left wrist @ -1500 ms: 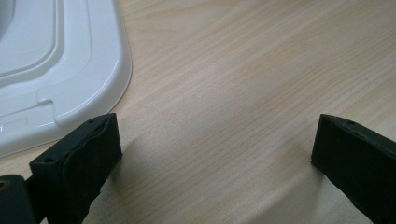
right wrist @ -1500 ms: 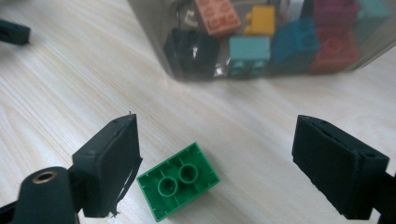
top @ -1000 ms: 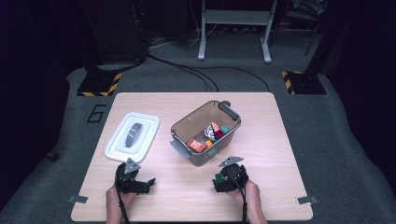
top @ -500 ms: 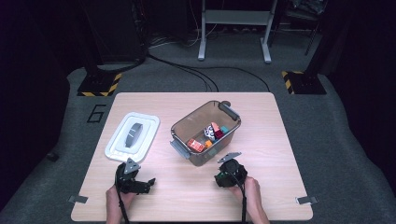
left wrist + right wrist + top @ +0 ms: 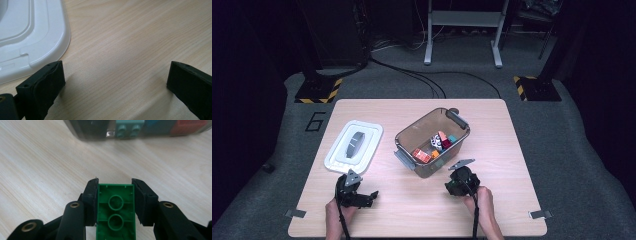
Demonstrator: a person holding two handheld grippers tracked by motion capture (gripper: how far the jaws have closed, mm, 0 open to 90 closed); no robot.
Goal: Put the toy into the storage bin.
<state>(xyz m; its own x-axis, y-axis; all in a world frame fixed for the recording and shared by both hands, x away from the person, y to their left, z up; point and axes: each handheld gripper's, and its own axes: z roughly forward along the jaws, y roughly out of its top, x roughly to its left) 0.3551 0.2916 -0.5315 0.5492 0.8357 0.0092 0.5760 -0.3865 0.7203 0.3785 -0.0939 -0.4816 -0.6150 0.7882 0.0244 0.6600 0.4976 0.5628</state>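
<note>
**Right claw clamps green brick short of the bin**

Right gripper [image 5: 114, 185] has its jaws closed on a green brick [image 5: 115, 207], hollow underside facing the camera, low centre of the right gripper view. Judging by this, the step in hand is carrying the brick to the clear bin [image 5: 432, 142], which sits centre frame in the high view with other coloured bricks inside; the next move calls for lifting over its near wall and releasing above the pile.

Left gripper [image 5: 115, 72] rests wide open on bare table [image 5: 130, 32], holding nothing, just beside the white lid [image 5: 30, 35] at upper left.

From above, the right gripper [image 5: 460, 181] hides the brick; the right gripper view makes the grip plain, plus a teal brick [image 5: 128, 128] through the bin wall.
</note>
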